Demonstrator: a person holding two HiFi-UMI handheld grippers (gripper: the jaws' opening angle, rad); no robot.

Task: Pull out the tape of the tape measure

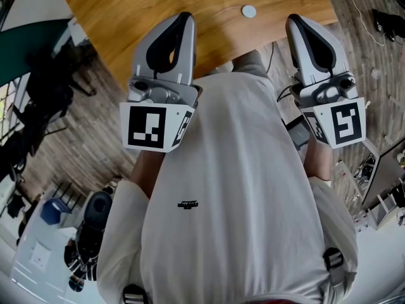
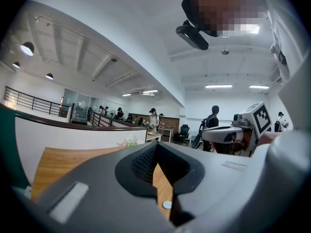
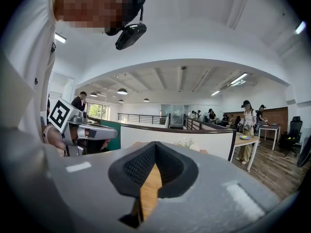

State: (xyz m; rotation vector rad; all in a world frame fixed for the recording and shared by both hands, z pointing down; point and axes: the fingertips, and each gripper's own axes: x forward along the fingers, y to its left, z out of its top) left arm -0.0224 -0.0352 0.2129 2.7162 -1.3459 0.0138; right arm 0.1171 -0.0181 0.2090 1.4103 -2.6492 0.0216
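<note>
Head view showed left gripper (image 1: 182, 18) and right gripper (image 1: 295, 21): fingers (image 1: 144, 50) pressed together, nothing held, short of the desk (image 1: 158, 5). Risk was that, arriving unopened, they knocked the small round white item (image 1: 249, 11) away.

- Wooden desk (image 1: 190, 5): curved front edge, grain visible.
- Wood-plank floor (image 1: 76, 144): on both sides of the desk.
- White partition (image 2: 73, 137): dark top rail, behind the desk.
- Flowers (image 2: 127, 142): at the partition's end.
- Standing people (image 2: 214, 116): far background.
- Ceiling strip lights (image 2: 218, 86): lit.
</note>
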